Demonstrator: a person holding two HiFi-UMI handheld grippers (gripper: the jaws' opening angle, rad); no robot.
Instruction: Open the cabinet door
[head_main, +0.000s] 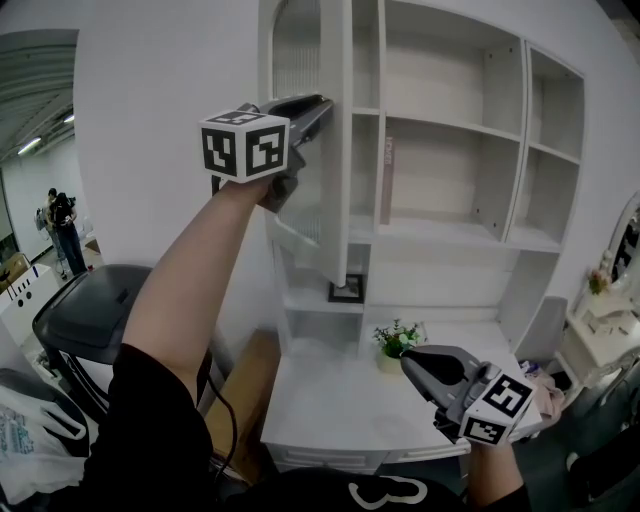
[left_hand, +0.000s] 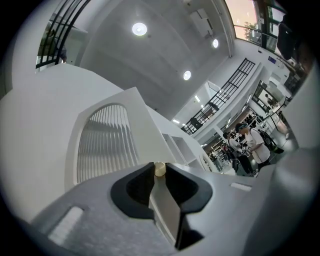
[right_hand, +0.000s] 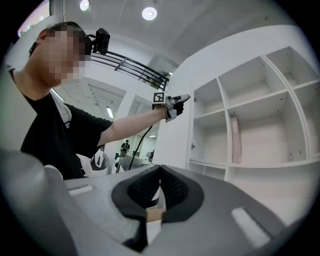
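One cabinet door (head_main: 335, 150) (left_hand: 107, 145), white with an arched, ribbed panel. It stands swung out from the shelf unit (head_main: 450, 130), edge-on to the person in the head view. Its free edge sits between the jaws of the left gripper (head_main: 322, 105) (left_hand: 159, 172).

Left jaws: nearly together, clamped on that edge. A small brass-coloured knob (left_hand: 159, 169) shows right at the jaw tips, and the door's edge runs back between the pads. The arm is raised, with the marker cube behind the jaws. Seen from the right gripper view, the left gripper (right_hand: 182, 98) meets the door (right_hand: 175, 120) at its upper part.

Right of the left jaws are the open compartments of the shelf unit. A slim pinkish book (head_main: 387, 180) (right_hand: 235, 140) stands upright in one of them, against its left wall. Below the left jaws, under the door's lower end, is a small dark frame (head_main: 346, 290) in a low niche.

Right gripper (head_main: 408, 360) (right_hand: 160, 170): held low, well apart from the door. Its jaws are together, tips touching, with nothing between them. Just left of the right jaws a small potted plant (head_main: 397, 340) stands on the white desk top (head_main: 330, 420).

Left of and below the left jaws:
- a dark chair (head_main: 90, 310)
- a cardboard box (head_main: 245, 400) on the floor beside the desk
- people (head_main: 62, 230) standing far back in the hall
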